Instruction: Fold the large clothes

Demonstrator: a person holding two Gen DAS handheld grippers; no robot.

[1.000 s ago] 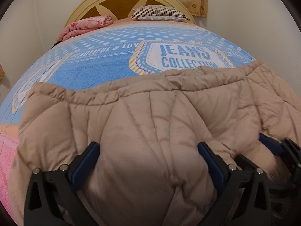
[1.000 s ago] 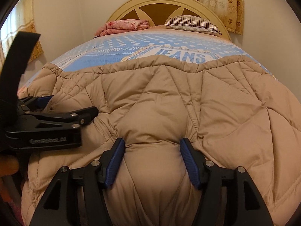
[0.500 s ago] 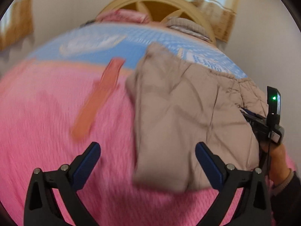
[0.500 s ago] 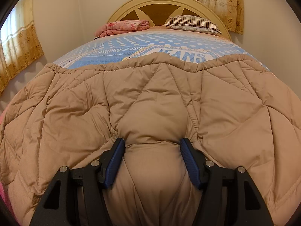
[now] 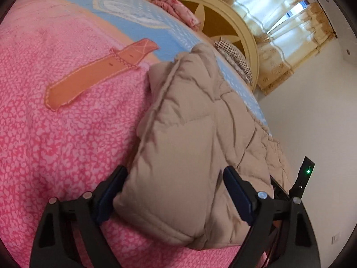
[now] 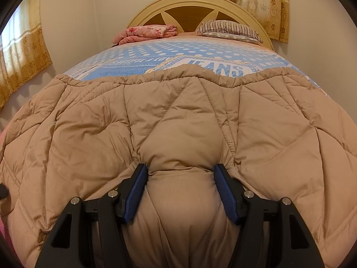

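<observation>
I am looking at a bed with a blue dotted cover [image 6: 200,51] and a round cream headboard [image 6: 200,6] at the far end. A striped pillow [image 6: 227,30] and a folded pink cloth [image 6: 147,32] lie up by the headboard. Yellow curtains [image 6: 256,0] hang behind it. The near part of the bed is covered by a fuzzy pink blanket [image 5: 55,134] with an orange belt shape [image 5: 96,71] sewn on it.

The big tan puffy coat [image 6: 178,116] is spread flat across the bed, right in front of me.

My right gripper [image 6: 180,192] squeezes a thick bunch of the coat at its near edge. The blue pads press into the puffy cloth from both sides, and the cloth bulges between them.

My left gripper [image 5: 176,201] is at the coat's side edge. A folded corner of the coat sits between its two fingers. Its jaws are wide and have just been closing in a little. The left pad touches the cloth. The right pad looks close to the cloth, but I cannot tell if it presses on it.
</observation>
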